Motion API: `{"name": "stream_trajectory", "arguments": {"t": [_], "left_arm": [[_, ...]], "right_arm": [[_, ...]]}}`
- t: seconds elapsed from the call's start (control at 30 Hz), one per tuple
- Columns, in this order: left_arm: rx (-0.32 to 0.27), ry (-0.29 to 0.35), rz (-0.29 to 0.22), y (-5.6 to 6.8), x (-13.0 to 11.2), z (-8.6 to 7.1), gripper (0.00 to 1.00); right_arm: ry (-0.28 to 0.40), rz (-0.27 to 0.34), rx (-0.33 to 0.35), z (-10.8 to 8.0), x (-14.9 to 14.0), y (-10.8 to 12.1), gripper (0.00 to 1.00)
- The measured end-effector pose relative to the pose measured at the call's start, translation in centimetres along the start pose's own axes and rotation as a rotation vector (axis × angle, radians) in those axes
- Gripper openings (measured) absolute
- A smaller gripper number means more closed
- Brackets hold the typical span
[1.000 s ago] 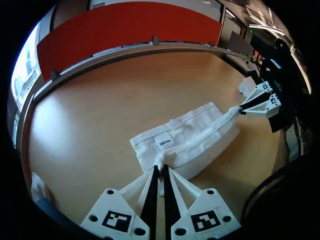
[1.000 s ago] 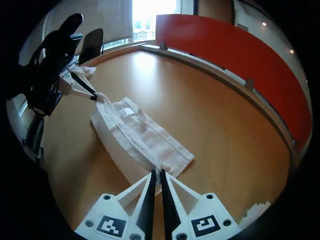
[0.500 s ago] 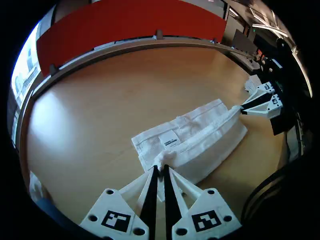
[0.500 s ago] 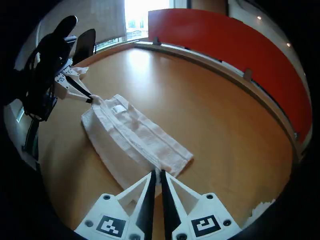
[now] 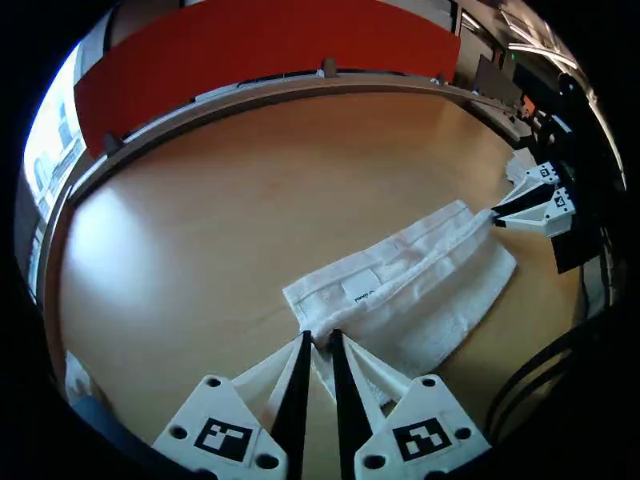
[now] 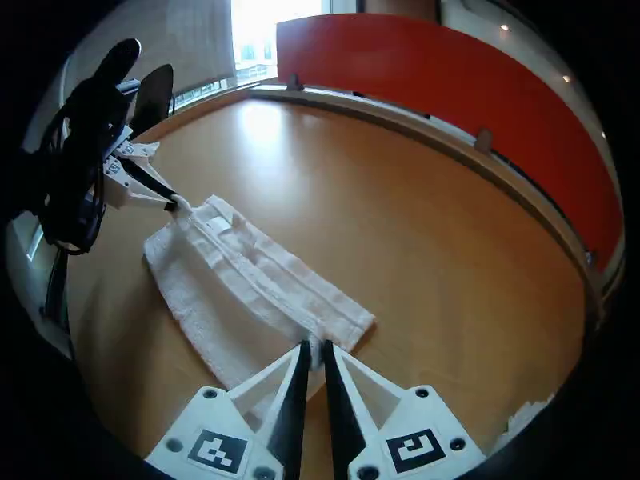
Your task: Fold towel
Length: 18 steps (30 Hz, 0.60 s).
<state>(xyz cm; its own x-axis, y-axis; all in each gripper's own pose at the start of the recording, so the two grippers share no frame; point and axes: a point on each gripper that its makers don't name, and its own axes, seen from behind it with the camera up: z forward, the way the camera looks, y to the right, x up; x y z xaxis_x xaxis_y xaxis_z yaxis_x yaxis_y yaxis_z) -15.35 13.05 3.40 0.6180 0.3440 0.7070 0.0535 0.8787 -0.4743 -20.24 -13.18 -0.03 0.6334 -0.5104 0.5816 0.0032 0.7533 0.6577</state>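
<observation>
- Left gripper view: the left gripper [image 5: 318, 346] has its jaws drawn narrow, with a corner of the towel [image 5: 416, 272] nipped between them.
- Counted here: one towel, white, folded into a long band and lying on the wooden table [image 5: 240, 184]. There is one sewn label [image 5: 360, 286] facing up near the held end, and one red partition [image 5: 264, 56] along the table's far edge.
- The right gripper [image 5: 494, 217] sits at the towel's far end, its jaws closed to a point on that corner. What holds it is a dark mass, hard to make out.
- Right gripper view: the right gripper [image 6: 316, 346] has narrow jaws, closed on the near corner of the towel [image 6: 240, 280].
- The left gripper [image 6: 170, 204] pinches the opposite corner. The dark shape behind it is too dim to read.
- Counted here: one towel stretched between two grippers across the table [image 6: 416, 240], one red partition [image 6: 448, 88], and one bright window [image 6: 256, 32].
- A white object [image 6: 520, 416] is cut off at the lower right edge and cannot be identified.
</observation>
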Motion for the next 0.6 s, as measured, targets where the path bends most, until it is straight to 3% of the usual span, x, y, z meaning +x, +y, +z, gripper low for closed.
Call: {"name": "stream_trajectory", "arguments": {"t": [0.6], "left_arm": [[0.03,-0.009,0.021,-1.5,0.8,1.5,0.33]], "right_arm": [[-0.001,-0.001,-0.053,1.5,0.5,1.7,0.24]]}}
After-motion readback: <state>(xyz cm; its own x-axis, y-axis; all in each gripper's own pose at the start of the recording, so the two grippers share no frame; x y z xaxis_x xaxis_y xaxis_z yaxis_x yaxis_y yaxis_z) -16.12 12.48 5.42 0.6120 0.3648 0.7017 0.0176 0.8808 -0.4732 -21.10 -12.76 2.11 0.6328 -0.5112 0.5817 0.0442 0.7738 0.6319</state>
